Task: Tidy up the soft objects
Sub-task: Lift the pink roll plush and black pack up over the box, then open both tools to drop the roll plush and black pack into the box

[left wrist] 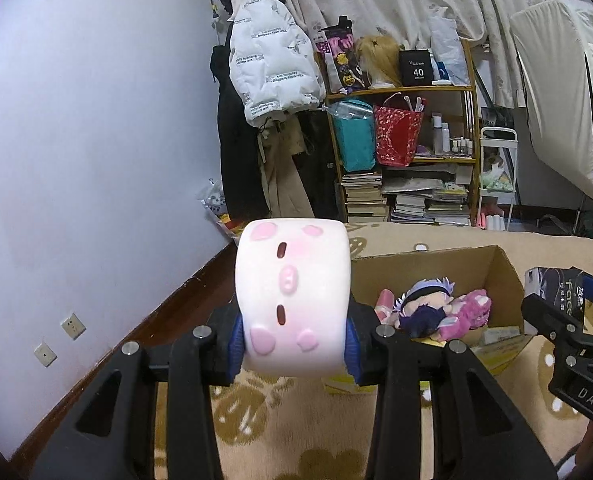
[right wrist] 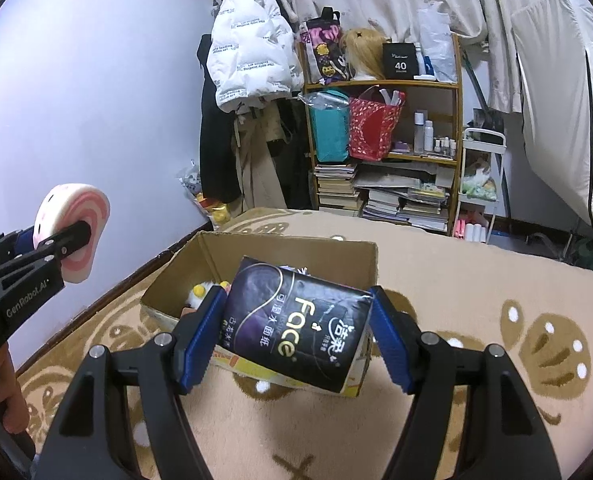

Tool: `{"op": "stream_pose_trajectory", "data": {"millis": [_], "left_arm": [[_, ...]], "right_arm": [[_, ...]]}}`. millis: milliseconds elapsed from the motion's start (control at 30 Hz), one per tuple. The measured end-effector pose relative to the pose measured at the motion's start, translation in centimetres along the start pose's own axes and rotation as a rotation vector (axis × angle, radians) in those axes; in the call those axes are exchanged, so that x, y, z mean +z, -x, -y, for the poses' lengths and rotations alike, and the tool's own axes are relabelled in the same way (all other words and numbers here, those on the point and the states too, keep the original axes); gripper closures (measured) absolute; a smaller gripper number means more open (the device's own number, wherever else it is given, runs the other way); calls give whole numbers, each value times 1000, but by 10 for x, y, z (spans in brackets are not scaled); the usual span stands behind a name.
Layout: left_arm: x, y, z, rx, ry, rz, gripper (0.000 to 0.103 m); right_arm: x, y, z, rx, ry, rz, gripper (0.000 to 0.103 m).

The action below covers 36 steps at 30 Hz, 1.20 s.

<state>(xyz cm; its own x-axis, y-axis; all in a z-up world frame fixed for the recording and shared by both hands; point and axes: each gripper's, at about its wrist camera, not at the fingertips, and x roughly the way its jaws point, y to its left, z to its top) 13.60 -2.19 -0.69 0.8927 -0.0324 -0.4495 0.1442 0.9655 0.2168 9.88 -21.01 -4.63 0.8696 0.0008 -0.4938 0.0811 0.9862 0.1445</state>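
Left tongs pinching pink pig cushion, right tongs pinching black tissue pack; cardboard box beyond

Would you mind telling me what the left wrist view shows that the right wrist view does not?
Only the left wrist view shows the pig-face front of the pink squishy toy in the left gripper, and the plush dolls in the box. Only the right wrist view shows the toy's swirl-patterned end and the tissue pack's full label in the right gripper. Both show the cardboard box, carpet and bookshelf.
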Motion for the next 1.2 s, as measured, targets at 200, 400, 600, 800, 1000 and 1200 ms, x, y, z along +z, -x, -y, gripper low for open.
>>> {"op": "stream_pose_trajectory", "data": {"millis": [200,400,600,800,1000,1200], "left_arm": [[6,-16,6,-14,0,1,65],[9,-31,16,-38,-21,-6,65],[7,-45,22,-63,-20,-22,64],[4,-61,28,-72,-25,-45,64],[-1,-71,32,-77,-1,-61,64],[-11,-85,38,-90,-9,-101,63]], "right_arm": [[8,-12,-5,8,21,19,28],[13,-25,-4,9,33,12,28],[17,-45,-1,15,33,-10,28],[19,-63,1,16,50,-30,28],[13,-78,4,23,32,-56,28],[4,-93,6,25,23,-98,28]]}}
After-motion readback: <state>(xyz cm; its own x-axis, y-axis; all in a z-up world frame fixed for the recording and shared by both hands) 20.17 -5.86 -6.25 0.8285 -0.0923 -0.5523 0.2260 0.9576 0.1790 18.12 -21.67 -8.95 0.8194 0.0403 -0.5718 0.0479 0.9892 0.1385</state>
